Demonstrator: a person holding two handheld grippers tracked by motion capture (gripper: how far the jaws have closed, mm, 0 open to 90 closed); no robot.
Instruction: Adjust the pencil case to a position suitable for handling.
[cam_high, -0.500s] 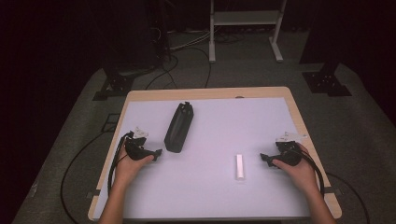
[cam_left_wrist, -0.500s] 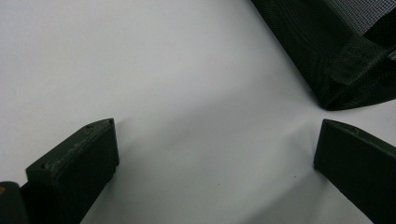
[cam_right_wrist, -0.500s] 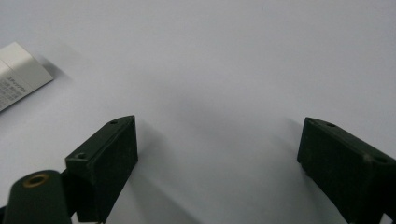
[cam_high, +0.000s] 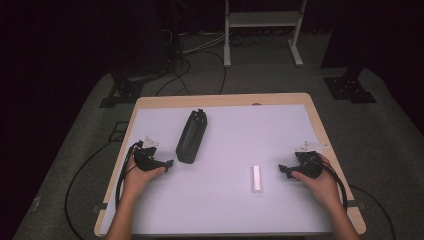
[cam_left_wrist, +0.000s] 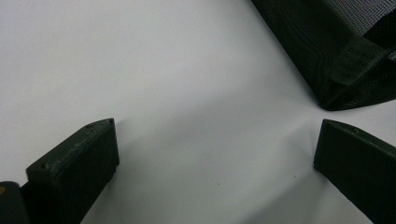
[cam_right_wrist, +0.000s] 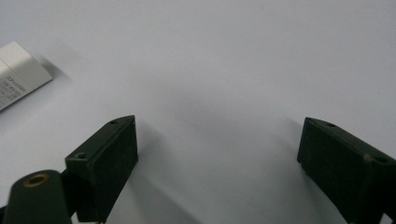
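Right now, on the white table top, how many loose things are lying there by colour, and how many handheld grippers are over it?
Black things: 1, the long black mesh fabric pouch
White things: 1, the small white rectangular box
Black handheld grippers: 2, the left gripper and the right gripper, both with jaws open and nothing between them
Total: 4

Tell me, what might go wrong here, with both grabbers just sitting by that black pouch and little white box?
Probably little, yet:
1. The black pouch looks soft; the open left gripper beside its near end might push it away instead of catching it.
2. The white box lies flat and slim on the table; the open right gripper could slide it or scrape the surface.
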